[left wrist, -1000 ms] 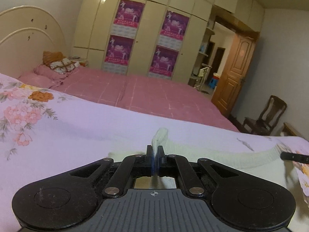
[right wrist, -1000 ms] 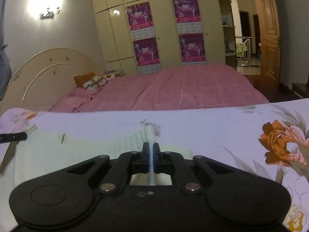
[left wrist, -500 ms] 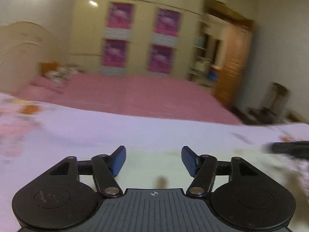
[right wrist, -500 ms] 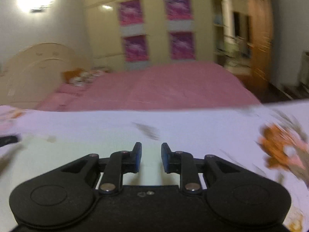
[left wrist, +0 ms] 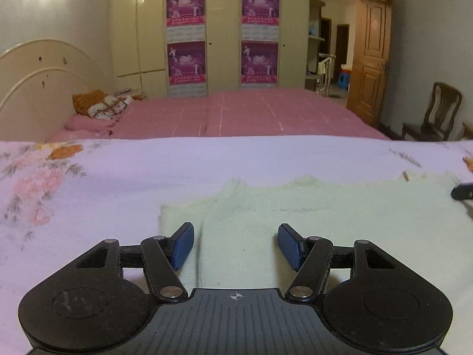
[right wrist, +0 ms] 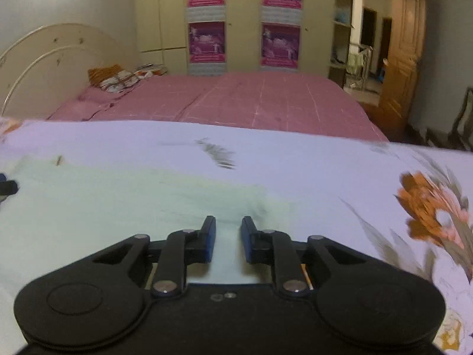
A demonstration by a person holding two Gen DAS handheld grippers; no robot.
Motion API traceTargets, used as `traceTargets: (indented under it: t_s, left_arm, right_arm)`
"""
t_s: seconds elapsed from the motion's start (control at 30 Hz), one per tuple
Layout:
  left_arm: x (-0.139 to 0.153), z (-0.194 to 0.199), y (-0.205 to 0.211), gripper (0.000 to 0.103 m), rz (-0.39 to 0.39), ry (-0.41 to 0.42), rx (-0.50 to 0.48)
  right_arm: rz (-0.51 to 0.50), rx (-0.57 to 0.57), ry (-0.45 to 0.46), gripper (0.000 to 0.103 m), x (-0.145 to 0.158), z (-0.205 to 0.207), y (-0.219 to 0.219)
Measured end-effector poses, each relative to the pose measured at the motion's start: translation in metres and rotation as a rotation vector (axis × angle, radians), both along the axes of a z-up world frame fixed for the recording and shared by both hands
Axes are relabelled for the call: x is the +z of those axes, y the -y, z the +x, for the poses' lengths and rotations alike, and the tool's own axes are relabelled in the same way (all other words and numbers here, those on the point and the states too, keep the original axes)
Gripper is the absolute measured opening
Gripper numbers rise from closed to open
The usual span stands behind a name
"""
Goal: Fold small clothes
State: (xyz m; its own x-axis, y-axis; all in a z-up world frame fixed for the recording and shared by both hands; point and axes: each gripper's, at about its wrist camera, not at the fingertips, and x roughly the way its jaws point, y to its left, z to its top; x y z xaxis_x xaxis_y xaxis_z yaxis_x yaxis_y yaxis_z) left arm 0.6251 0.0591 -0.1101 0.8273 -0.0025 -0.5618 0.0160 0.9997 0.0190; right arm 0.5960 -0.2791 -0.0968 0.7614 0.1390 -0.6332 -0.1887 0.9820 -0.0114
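Your left gripper has its jaws wide apart and nothing is pressed between the blue pads; it hangs low above the pale green knitted garment, which lies flat on the white flowered bedspread. Under and in front of this gripper you see a folded part of the garment: one layer lies over another, and its edge runs from between the jaws away toward the far side. To the left of the left pad a narrow strip of the lower layer comes out, and beyond it is only bedspread with pink and orange flowers. Your right gripper has a narrow gap and its jaws are closing at this moment; between them you see the cloth surface below, but the pads do not press on anything. This view is a little blurred. The garment spreads from under the right gripper toward its left side, and its right border ends just beyond the right pad, where the bedspread continues with a large orange flower. At the far right border of the left view a dark finger tip of the other gripper is seen over the garment, and the same at the far left border of the right view. Behind the bedspread stand a bed with pink cover and a cream wardrobe with purple posters.
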Motion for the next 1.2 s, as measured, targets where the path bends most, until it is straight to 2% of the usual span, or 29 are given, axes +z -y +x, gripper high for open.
traceTargets:
  t_s: [0.07, 0.13, 0.23, 0.33, 0.4, 0.5, 0.6, 0.67, 0.7, 0.8, 0.9, 0.97, 1.03, 1.13, 1.2]
  left_arm:
    - [0.007, -0.009, 0.005, 0.063, -0.013, 0.013, 0.011]
    - [0.018, -0.021, 0.016, 0.063, -0.041, 0.059, -0.027]
    - [0.024, -0.042, 0.052, 0.063, -0.053, 0.085, -0.115]
    - [0.016, -0.05, 0.078, 0.063, -0.067, 0.036, -0.163]
    - [0.003, -0.051, 0.088, 0.063, -0.048, -0.037, -0.162]
    - [0.002, -0.062, 0.095, 0.065, -0.021, -0.026, -0.154]
    - [0.019, -0.076, 0.092, 0.065, -0.055, 0.022, -0.161]
    - [0.017, -0.078, 0.094, 0.065, -0.038, -0.006, -0.162]
    - [0.012, -0.079, 0.095, 0.065, -0.023, -0.027, -0.147]
    - [0.011, -0.091, 0.074, 0.065, -0.028, -0.021, -0.093]
    - [0.007, -0.107, 0.037, 0.065, -0.014, -0.017, -0.006]
    - [0.001, -0.118, 0.023, 0.065, -0.005, -0.009, -0.005]
    - [0.003, -0.115, 0.028, 0.065, 0.026, -0.017, -0.001]
    - [0.023, -0.119, 0.045, 0.065, -0.001, 0.021, -0.026]
    - [0.032, -0.129, 0.064, 0.065, 0.002, 0.039, -0.064]
  right_arm:
    - [-0.01, -0.003, 0.01, 0.022, 0.004, -0.006, -0.01]
    - [0.021, 0.038, 0.041, 0.025, 0.015, -0.023, -0.022]
    - [0.044, 0.131, 0.076, 0.026, 0.023, -0.053, -0.044]
    - [0.03, 0.225, 0.062, 0.025, 0.017, -0.075, -0.069]
    - [0.015, 0.241, 0.021, 0.025, 0.008, -0.078, -0.081]
    - [-0.041, 0.232, 0.038, 0.025, 0.0, -0.08, -0.087]
    - [-0.043, 0.224, 0.04, 0.026, 0.011, -0.087, -0.087]
    - [-0.027, 0.242, 0.067, 0.026, 0.015, -0.089, -0.087]
    - [-0.042, 0.246, 0.05, 0.026, 0.011, -0.087, -0.088]
    - [-0.062, 0.248, 0.036, 0.026, 0.005, -0.088, -0.079]
    - [-0.06, 0.149, 0.025, 0.027, 0.012, -0.091, -0.047]
    - [-0.068, 0.062, 0.012, 0.027, 0.006, -0.091, -0.014]
    - [0.005, 0.059, 0.014, 0.026, 0.004, -0.093, 0.002]
    - [-0.052, 0.044, 0.018, 0.027, 0.013, -0.093, -0.018]
    - [0.013, 0.083, 0.054, 0.028, 0.029, -0.107, -0.029]
